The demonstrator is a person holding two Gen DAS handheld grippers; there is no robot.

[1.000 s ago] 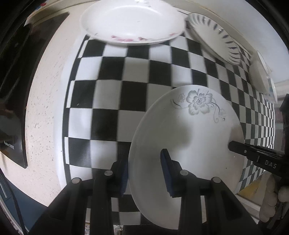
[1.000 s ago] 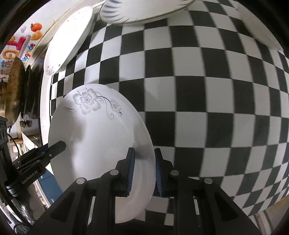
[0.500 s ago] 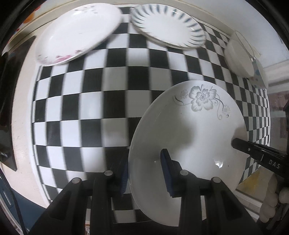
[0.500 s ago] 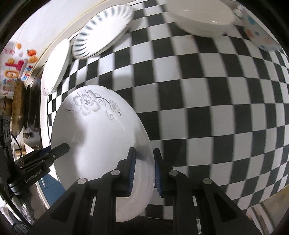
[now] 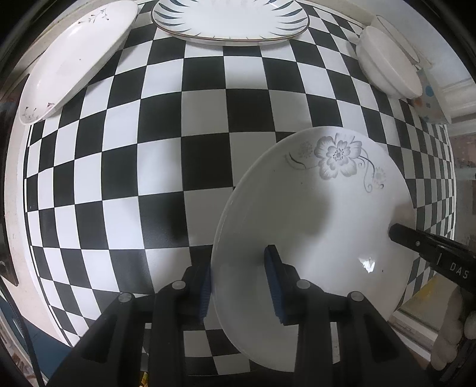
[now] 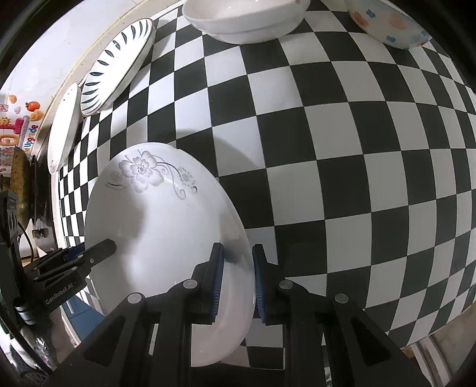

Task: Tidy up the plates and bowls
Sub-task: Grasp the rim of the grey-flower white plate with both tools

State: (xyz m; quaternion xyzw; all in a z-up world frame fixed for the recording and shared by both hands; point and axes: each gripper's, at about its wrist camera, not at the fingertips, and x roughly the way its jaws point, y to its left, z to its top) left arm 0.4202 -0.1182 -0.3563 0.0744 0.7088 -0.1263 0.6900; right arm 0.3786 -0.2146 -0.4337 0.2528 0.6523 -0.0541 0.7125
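A white plate with a grey flower print (image 5: 321,208) is held above the checkered table by both grippers. My left gripper (image 5: 238,277) is shut on its left rim. My right gripper (image 6: 236,274) is shut on its right rim (image 6: 238,238); it shows in the left wrist view (image 5: 422,247) too. A blue-striped plate (image 5: 229,20) and a white oval plate (image 5: 74,56) lie at the back. A white bowl (image 6: 244,18) and a spotted bowl (image 6: 389,23) stand at the back right.
The black-and-white checkered cloth (image 6: 357,148) covers the table. A dark pan (image 6: 20,178) and coloured wall stickers (image 6: 17,119) are at the far left. The table's front edge (image 6: 431,333) runs just below my right gripper.
Both grippers have carried the flower plate to the right along the table; the oval and striped plates have slid left in view and the bowls have come into view.
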